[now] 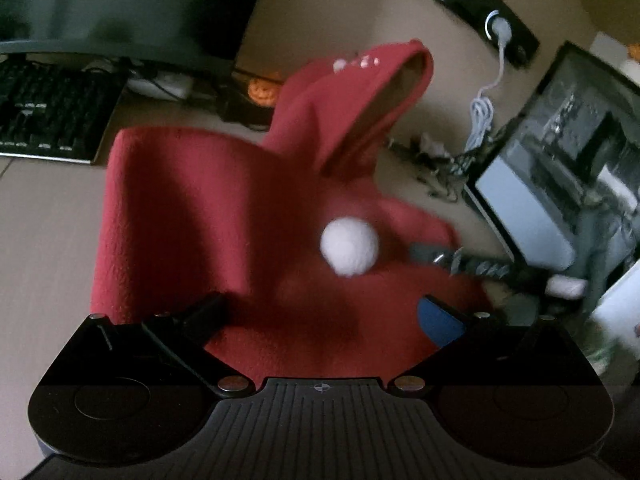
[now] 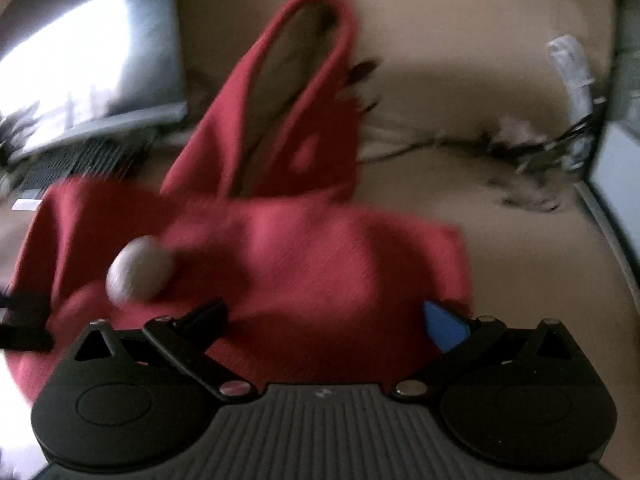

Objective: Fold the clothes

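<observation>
A red fleece garment (image 1: 208, 216) with a hood (image 1: 360, 96) and a white pompom (image 1: 349, 245) fills the middle of the left wrist view, on a beige table (image 1: 44, 240). My left gripper (image 1: 320, 316) is open, its fingers wide apart over the cloth's near edge. In the right wrist view the same red garment (image 2: 320, 264) and pompom (image 2: 140, 270) lie just ahead, blurred. My right gripper (image 2: 324, 316) is open over the garment, with nothing held. A black gripper part (image 2: 24, 320) shows at the left edge.
A black keyboard (image 1: 52, 116) and a dark monitor (image 1: 120, 8) stand at the back left. A second screen (image 1: 560, 168) stands at the right, with a white cable (image 1: 486, 100) and tangled clutter (image 1: 440, 160) beside it. An orange object (image 1: 262, 90) lies behind the hood.
</observation>
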